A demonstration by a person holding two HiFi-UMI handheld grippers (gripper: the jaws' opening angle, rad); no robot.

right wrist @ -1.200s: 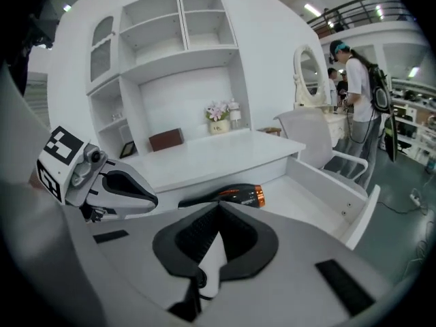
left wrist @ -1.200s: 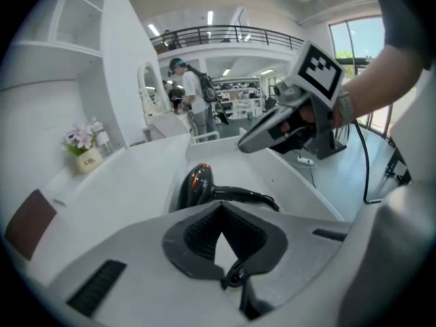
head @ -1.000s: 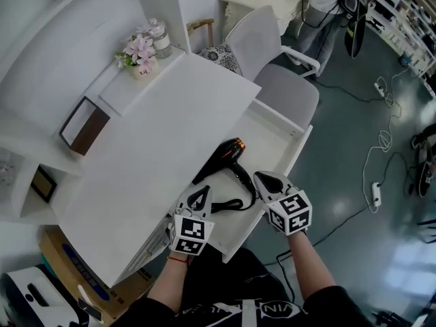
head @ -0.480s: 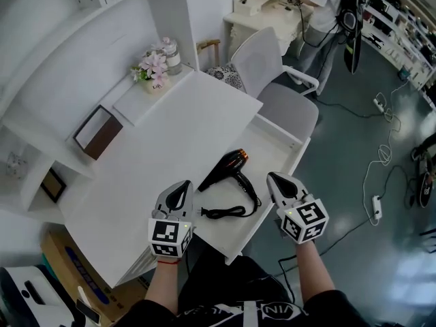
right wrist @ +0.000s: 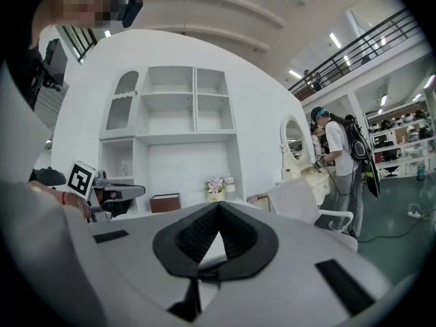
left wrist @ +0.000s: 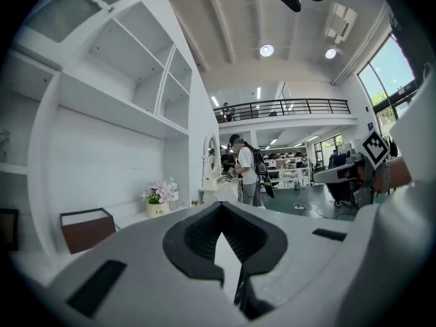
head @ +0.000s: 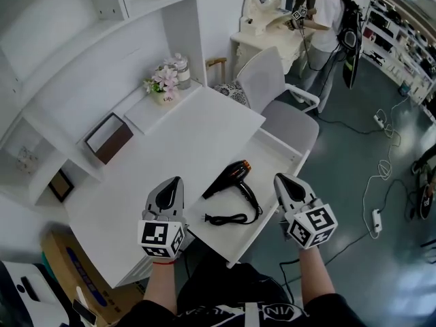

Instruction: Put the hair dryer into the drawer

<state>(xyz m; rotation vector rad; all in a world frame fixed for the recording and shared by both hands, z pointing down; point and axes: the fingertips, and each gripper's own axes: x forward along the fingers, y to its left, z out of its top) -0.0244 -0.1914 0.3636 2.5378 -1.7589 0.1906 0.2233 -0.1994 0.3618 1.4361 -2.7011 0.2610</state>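
Hair dryer (head: 230,177) is seen lying flat inside the pulled-out drawer (head: 272,157), below the front edge of the white desk (head: 170,148). Its cord (head: 231,218) is looped beside it, near the drawer's front rim. The placing is judged done; the drawer is left open.

Left gripper (head: 177,181) is held in the air over the desk's front edge, jaws pressed together, nothing between them. This is confirmed in the left gripper view (left wrist: 219,206). Right gripper (head: 280,178) is held in the air beside the drawer's right side, jaws also closed and empty, as the right gripper view shows (right wrist: 219,204). Neither is touching the dryer.

Risks, as judgement:
- The cord or plug could be pinched if the drawer is pushed in, since the loop lies close to the front rim.
- The dryer body could be caught under the desk edge if it sits too high; its height cannot be told.
- The drawer front could be slipped off by closed jaws during a push.
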